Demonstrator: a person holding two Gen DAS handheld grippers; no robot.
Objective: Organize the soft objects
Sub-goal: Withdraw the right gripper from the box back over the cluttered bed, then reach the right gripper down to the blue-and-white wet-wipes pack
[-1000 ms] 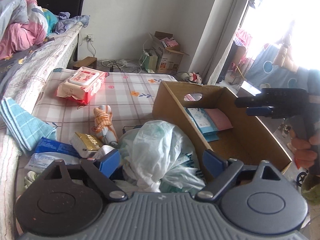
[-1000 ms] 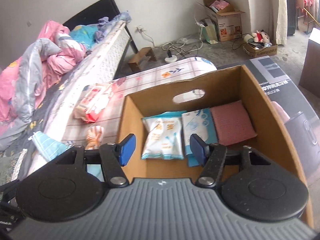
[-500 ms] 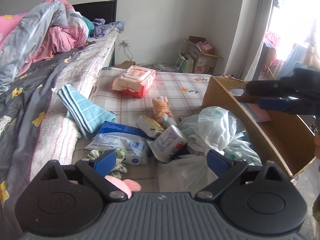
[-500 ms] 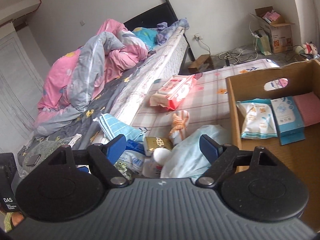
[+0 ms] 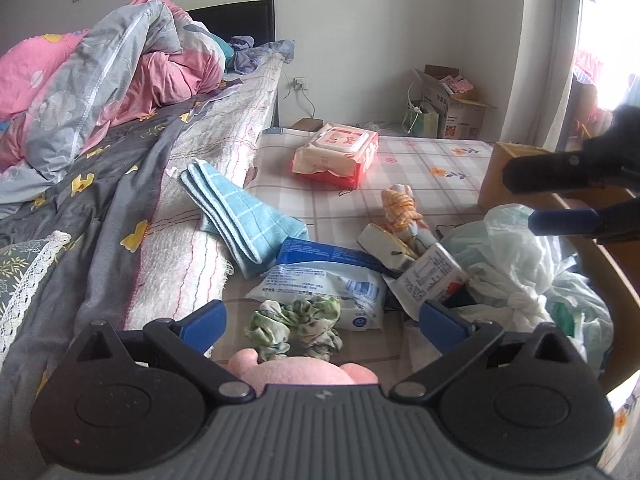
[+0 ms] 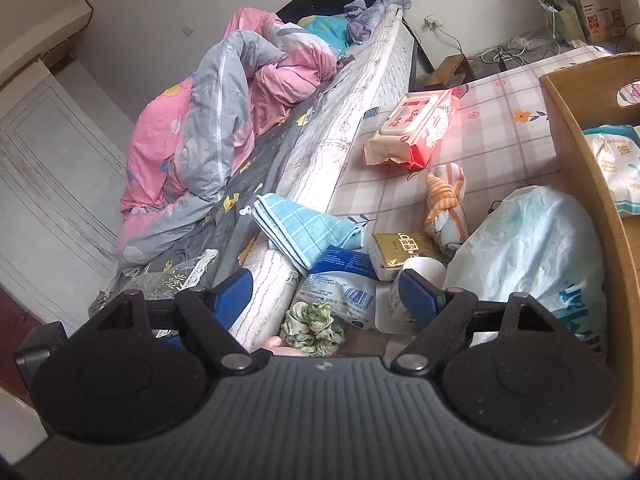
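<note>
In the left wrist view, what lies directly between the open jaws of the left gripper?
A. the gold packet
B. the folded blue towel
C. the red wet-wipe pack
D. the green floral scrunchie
D: the green floral scrunchie lies on the checked sheet between the left gripper's spread blue pads, untouched.

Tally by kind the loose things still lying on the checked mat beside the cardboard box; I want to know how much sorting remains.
Cloth items: 3, blue towel, green scrunchie, knotted orange cloth
Packets: 5, red wipes pack, blue-white pack, gold packet, white packet, dark blue pack
Plastic bags: 1, pale bag
Pink plush: 1
Total: 10
</note>
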